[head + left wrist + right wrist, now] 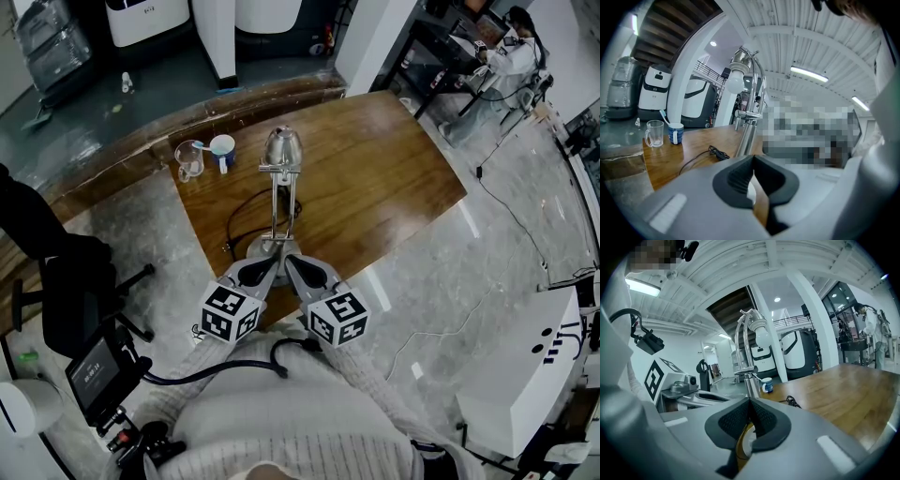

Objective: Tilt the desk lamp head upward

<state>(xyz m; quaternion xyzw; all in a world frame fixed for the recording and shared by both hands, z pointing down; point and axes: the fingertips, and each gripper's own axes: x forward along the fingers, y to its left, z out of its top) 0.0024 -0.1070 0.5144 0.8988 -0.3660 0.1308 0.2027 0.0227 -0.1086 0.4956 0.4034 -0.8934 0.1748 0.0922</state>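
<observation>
A chrome desk lamp stands on the wooden table (375, 187). Its head (282, 145) points down and away from me, above the upright stem (277, 202) and the round base (270, 247). My left gripper (266, 267) and right gripper (292, 265) are side by side at the table's near edge, just short of the base. Both are shut and hold nothing. The left gripper view shows the lamp head (736, 78) with its bulb above my shut left gripper (753, 163). In the right gripper view the lamp head (757, 329) rises behind my shut right gripper (750, 405).
A glass mug (189, 159) and a blue-and-white cup (222, 150) stand at the table's far left. The lamp's black cable (239, 211) loops left of the stem. A black office chair (66, 281) is to the left. A person (511, 56) works at the far right.
</observation>
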